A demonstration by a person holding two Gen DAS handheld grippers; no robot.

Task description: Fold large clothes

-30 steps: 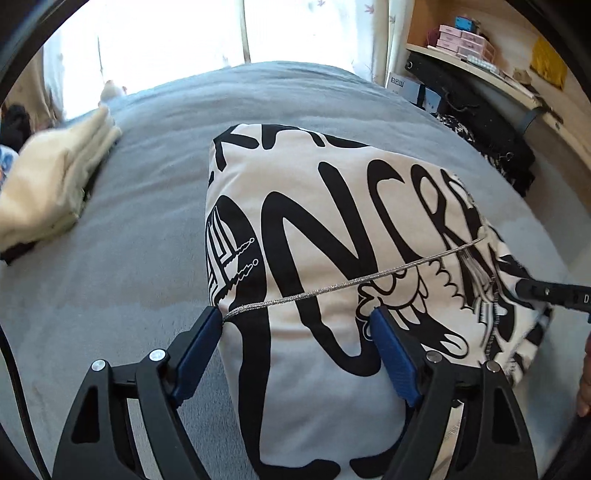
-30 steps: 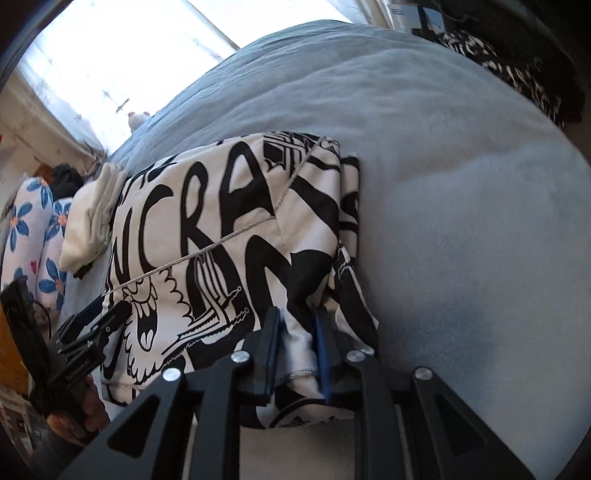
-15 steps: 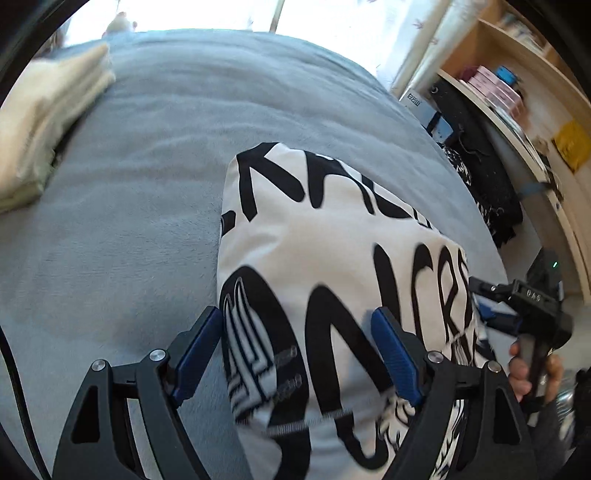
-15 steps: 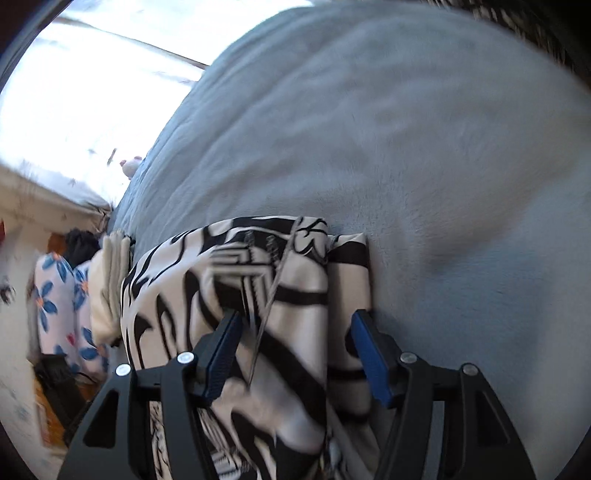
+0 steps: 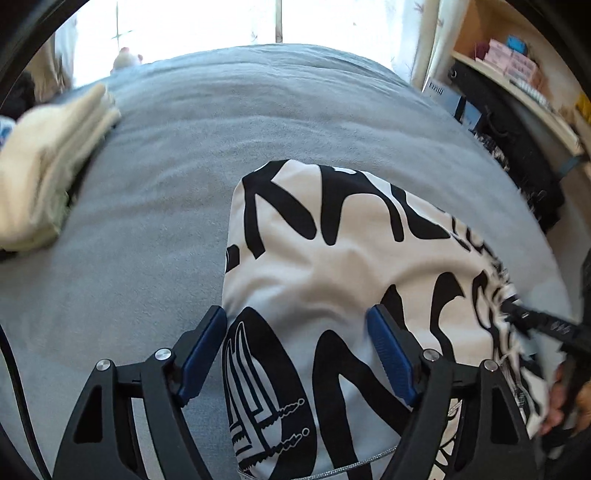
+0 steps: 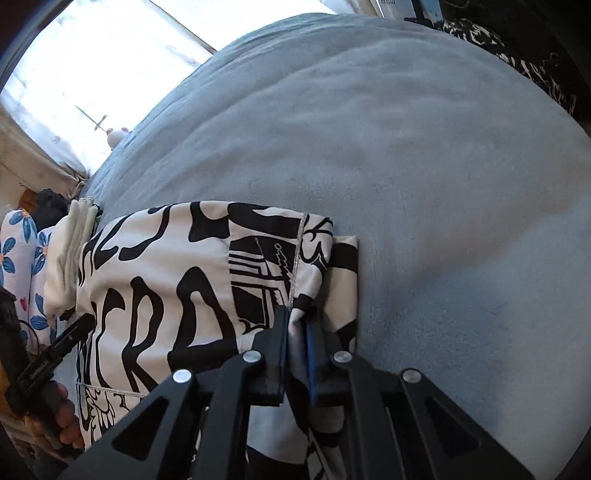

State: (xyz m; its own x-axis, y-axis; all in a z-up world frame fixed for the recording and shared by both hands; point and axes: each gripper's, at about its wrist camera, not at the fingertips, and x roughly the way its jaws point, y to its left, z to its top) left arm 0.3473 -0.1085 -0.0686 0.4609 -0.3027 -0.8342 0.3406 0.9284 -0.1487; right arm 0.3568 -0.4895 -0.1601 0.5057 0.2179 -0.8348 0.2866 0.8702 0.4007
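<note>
**Printed garment on the grey bed, right gripper pinching its edge**

I see the grey bed (image 5: 155, 206) filling both views, and I place everything against it. The black-and-white printed garment (image 5: 332, 258) lies folded on the bed's near part. In the left wrist view its long axis runs away from me toward the window (image 5: 207, 26) at the bed's far end, with one rounded fold edge pointing that way. A folded cream garment (image 5: 44, 173) sits on the bed's left side, well apart from the printed one.

My left gripper (image 5: 297, 354) is spread wide over the near part of the printed garment; its blue pads (image 5: 391, 358) straddle the cloth and grip nothing. It points along the bed toward the window.

My right gripper (image 6: 295, 339) is pressed together on a bunched edge of the printed garment at its right side, beside the silver-stitched hem (image 6: 297, 258). It points up the bed, tilted down toward the cloth.
</note>
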